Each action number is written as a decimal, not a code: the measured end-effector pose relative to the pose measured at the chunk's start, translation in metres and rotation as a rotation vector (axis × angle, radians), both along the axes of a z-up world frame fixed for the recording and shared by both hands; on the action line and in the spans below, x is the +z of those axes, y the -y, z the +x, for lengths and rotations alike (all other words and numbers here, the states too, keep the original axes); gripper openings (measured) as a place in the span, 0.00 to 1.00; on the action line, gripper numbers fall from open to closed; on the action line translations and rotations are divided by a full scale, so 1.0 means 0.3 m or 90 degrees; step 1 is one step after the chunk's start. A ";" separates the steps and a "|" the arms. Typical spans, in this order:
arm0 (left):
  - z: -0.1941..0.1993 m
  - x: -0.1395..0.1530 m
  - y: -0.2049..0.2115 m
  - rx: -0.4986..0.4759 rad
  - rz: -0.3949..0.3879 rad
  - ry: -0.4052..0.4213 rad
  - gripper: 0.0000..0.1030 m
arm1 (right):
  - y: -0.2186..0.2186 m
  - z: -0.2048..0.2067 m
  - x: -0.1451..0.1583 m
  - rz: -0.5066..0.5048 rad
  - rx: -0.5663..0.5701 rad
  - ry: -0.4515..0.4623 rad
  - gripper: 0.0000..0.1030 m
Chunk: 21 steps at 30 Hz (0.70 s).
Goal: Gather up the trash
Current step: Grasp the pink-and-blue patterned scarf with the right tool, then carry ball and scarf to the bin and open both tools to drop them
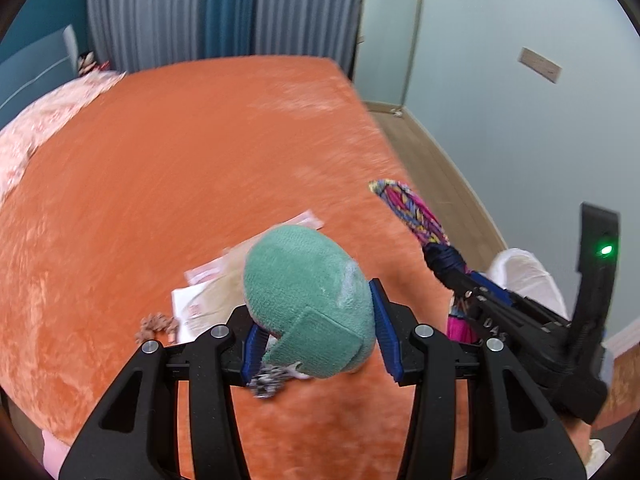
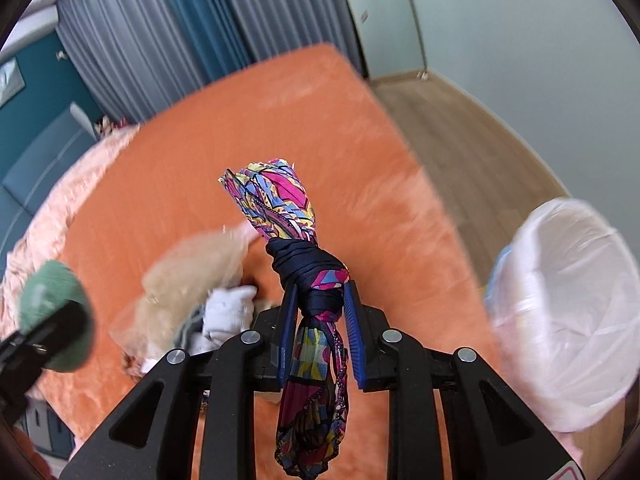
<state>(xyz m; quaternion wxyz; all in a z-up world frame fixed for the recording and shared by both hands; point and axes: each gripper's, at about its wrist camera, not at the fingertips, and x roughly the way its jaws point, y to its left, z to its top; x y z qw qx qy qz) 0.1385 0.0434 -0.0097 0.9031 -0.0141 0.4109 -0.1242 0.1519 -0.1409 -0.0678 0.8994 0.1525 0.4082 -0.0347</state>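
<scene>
1. Your left gripper [image 1: 318, 332] has its blue pads [image 1: 382, 320] about half open and pressed on a green knitted bundle [image 1: 304, 296]. The bundle bulges past the fingertips, and a speckled scrap [image 1: 268, 380] hangs below it.
2. Your right gripper [image 2: 318, 332] has its jaws drawn close on a knotted scarf [image 2: 308, 276]. The dark knot sits between the pads [image 2: 354, 332], one patterned end stands up beyond them and the other hangs down towards you.
3. Only the left view shows the papers [image 1: 200, 300] lying flat on the orange bed [image 1: 180, 160] just beyond the bundle, with a small brown bit [image 1: 156, 326] to their left. There the right gripper [image 1: 444, 272] appears at right, with the scarf [image 1: 408, 208] rising from it.
4. Only the right view shows a blurred heap on the bed [image 2: 160, 184] left of the scarf: a beige fluffy thing [image 2: 192, 264] and white cloth [image 2: 228, 312]. The bundle [image 2: 52, 300] shows at far left there, held clear of the bed.
5. The white-lined bin [image 2: 572, 300] stands open at right in the right view, beside the bed over the wooden floor [image 2: 460, 152]. In the left view only a white edge [image 1: 528, 276] of it shows behind the right gripper.
6. Curtains [image 1: 224, 12] and a pale wall [image 1: 500, 80] lie far beyond the bed.
</scene>
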 end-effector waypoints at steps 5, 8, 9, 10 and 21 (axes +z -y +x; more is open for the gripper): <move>-0.052 0.093 0.156 -0.061 -0.012 0.034 0.44 | 0.134 -0.110 0.153 -0.017 -0.053 0.055 0.21; -0.082 0.143 0.248 -0.104 -0.027 0.046 0.44 | 0.227 -0.188 0.207 -0.027 -0.086 0.078 0.22; -0.096 0.160 0.292 -0.121 -0.030 0.051 0.44 | 0.255 -0.213 0.221 -0.029 -0.097 0.083 0.22; -0.104 0.174 0.320 -0.132 -0.032 0.055 0.44 | 0.283 -0.236 0.233 -0.029 -0.108 0.087 0.22; -0.167 0.206 0.655 -0.277 -0.056 0.048 0.45 | 0.556 -0.429 0.240 -0.017 -0.222 0.094 0.22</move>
